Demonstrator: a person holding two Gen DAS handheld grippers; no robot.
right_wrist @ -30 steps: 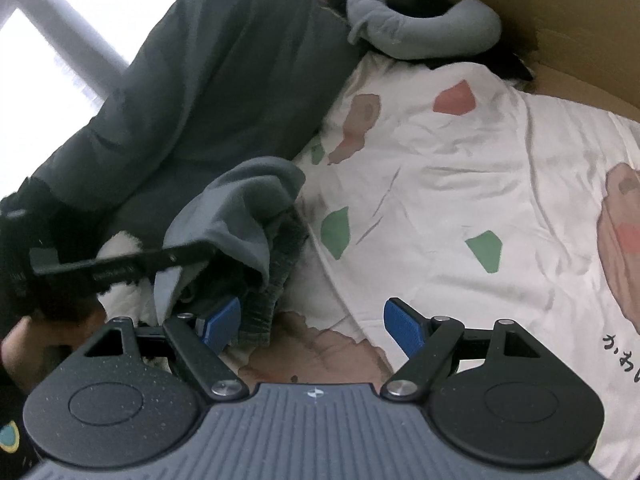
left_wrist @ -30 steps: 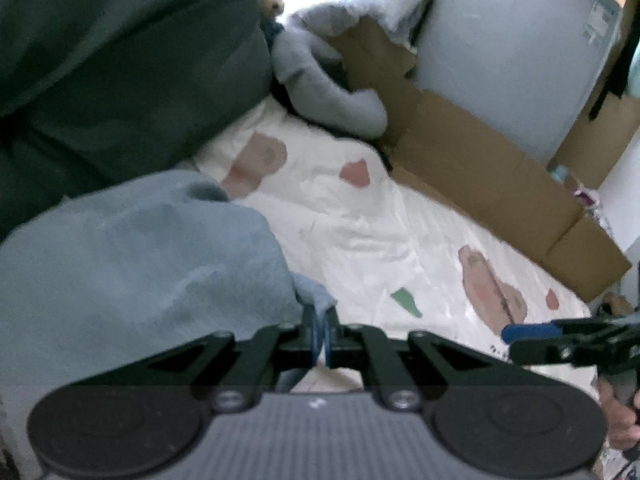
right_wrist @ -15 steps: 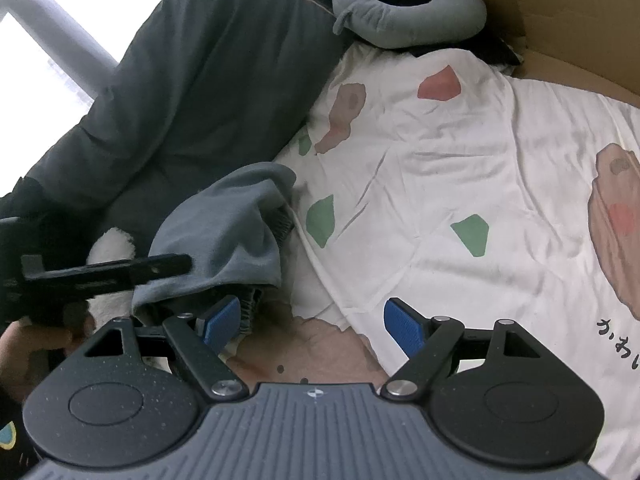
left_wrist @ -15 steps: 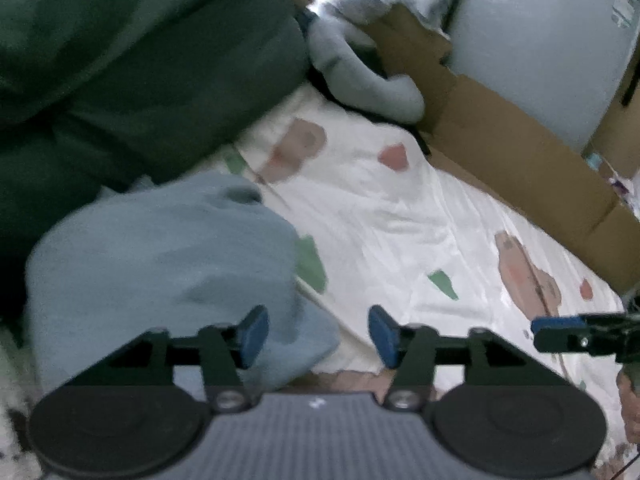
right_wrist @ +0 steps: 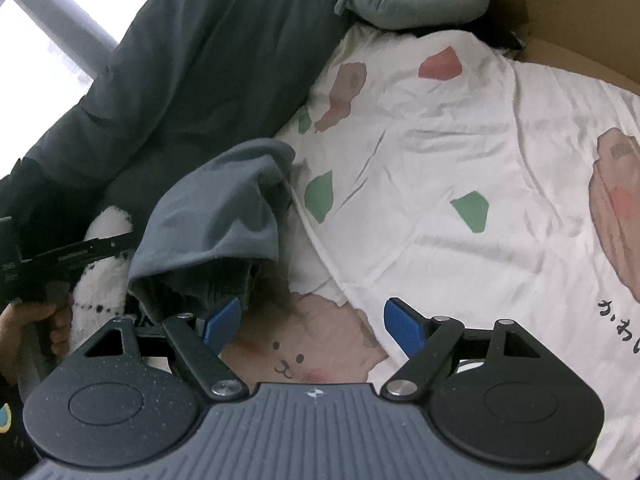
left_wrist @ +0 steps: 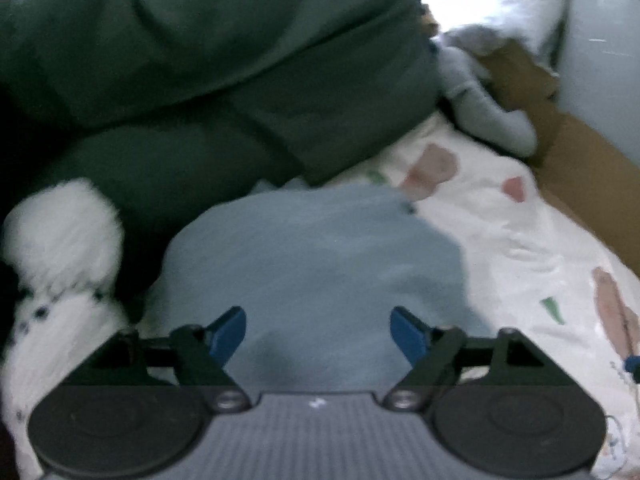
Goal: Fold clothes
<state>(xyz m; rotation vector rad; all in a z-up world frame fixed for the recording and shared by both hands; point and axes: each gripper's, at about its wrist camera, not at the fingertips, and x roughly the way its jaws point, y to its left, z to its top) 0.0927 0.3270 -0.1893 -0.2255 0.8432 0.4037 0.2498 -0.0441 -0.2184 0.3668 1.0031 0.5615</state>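
Two grippers in view, both with blue pads spread wide and nothing between them. Left gripper [left_wrist: 318, 330] poised over the grey-blue garment [left_wrist: 316, 264], pads apart on either side of the cloth's near part, no grasp visible; blurred view here. Same garment [right_wrist: 224, 216] seen from the right wrist camera as a bunched, rumpled heap on the left side of the white patterned bedsheet [right_wrist: 460, 140], its near edge hanging open just beside the left pad of the right gripper [right_wrist: 312, 324]; contact there impossible to tell. Right gripper low over the sheet, above a printed bear face [right_wrist: 288, 360]. Far left, a dark green duvet [left_wrist: 208, 64] piled up behind the garment. Near left, a white fluffy item [left_wrist: 64, 232] just beside the garment. Far end of the bed: a grey neck pillow [right_wrist: 408, 0], with brown cardboard [right_wrist: 580, 16] to its right. At the left edge of the right wrist view, a hand [right_wrist: 36, 328] gripping the black handle of the left gripper.
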